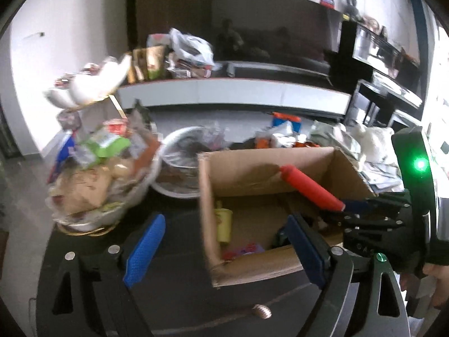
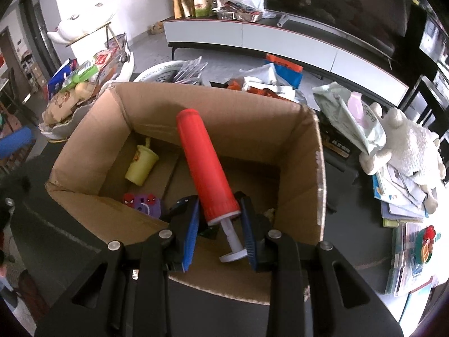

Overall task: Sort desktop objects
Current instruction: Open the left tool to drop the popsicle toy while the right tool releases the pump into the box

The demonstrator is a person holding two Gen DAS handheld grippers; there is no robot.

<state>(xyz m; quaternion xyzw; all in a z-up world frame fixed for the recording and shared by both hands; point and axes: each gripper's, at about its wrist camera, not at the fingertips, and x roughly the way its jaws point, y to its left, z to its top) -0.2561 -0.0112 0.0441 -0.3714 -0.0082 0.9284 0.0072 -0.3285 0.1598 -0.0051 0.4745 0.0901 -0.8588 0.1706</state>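
The right gripper (image 2: 219, 219) is clamped on a red hand pump (image 2: 206, 168), its blue pads (image 2: 189, 241) pressing the ribbed lower end of the barrel. The barrel slants up and away from the fingers, over the open cardboard box (image 2: 311, 146). The white plunger rod and disc handle (image 2: 233, 245) hang back between the fingers, toward the wrist.

Directly below and ahead of this gripper, on the box floor, lies a yellow cup (image 2: 140, 164) on its side, off to the left. Nearer, a purple toy with small red spider faces (image 2: 143, 200) sits just left of the left pad.

The left gripper (image 1: 224, 248) stands wide, nothing between its blue pads (image 1: 144, 248). No pad presses on anything. The near left corner of the same cardboard box (image 1: 209, 219) sits between its fingers, with the dark tabletop (image 1: 179, 289) below. From here the pump (image 1: 311, 186) shows up and to the right, over the box, held by the other gripper (image 1: 356, 205).

Ahead and to the left of the left gripper is a basket piled with wrapped snacks (image 1: 101, 174), with a white bowl (image 1: 182, 163) just beyond it. To the right of the right gripper, past the box wall, a white plush toy (image 2: 412, 151) rests on a stack of books and papers (image 2: 398, 196).
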